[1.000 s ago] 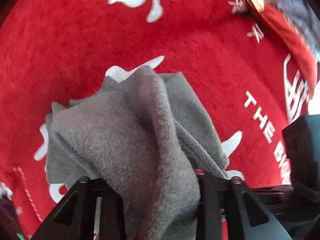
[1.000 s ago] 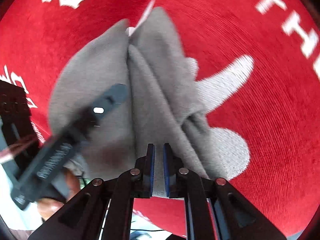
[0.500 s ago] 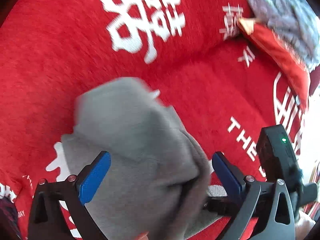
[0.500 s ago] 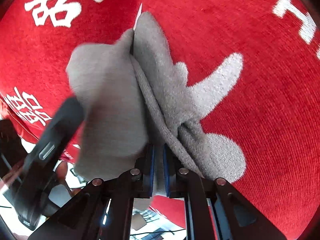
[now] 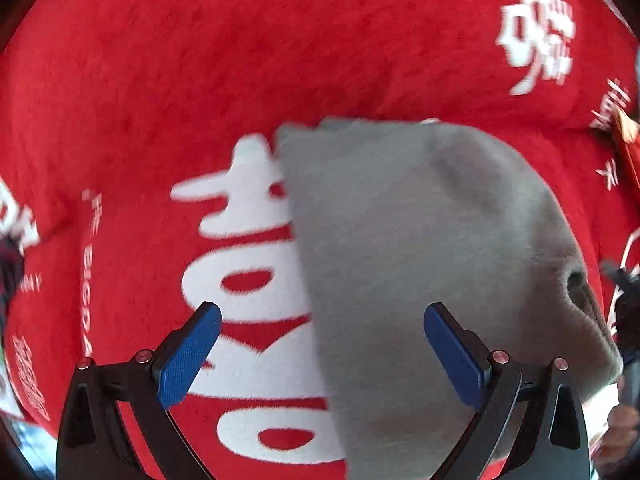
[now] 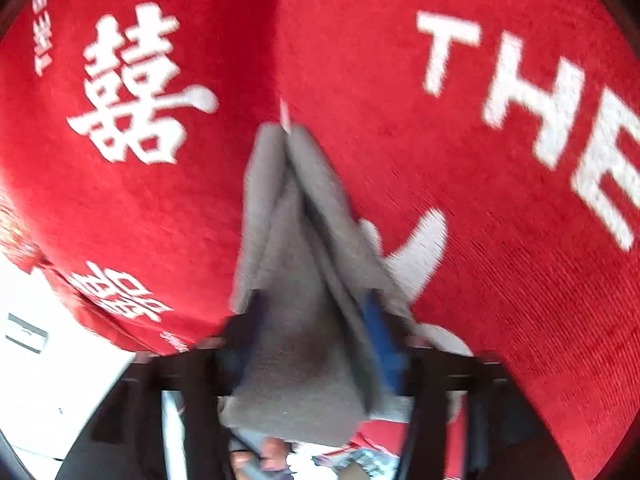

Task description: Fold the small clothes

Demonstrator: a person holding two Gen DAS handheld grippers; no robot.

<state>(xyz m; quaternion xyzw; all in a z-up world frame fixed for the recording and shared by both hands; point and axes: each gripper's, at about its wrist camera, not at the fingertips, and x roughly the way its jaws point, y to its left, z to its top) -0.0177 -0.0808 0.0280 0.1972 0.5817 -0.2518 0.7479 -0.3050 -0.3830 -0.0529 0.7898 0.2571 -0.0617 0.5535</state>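
I am holding my left tongs (image 5: pixel 320 360) wide apart over the grey cloth (image 5: pixel 420 260), gripping nothing; it is lying folded on the red blanket (image 5: pixel 200 80) with white lettering; my right tongs (image 6: pixel 316 344) are opening, the bunched grey folds sitting between the pads; it is looking soft, light and limp, likely to sag and unfold; I am judging a doubled edge or corner the best hold.

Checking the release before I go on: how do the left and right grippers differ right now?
The left gripper is sharp and stands wide open over the gray cloth, pads clear of it. The right gripper is blurred and just opening, cloth between its fingers. Both have blue pads, above the red blanket.
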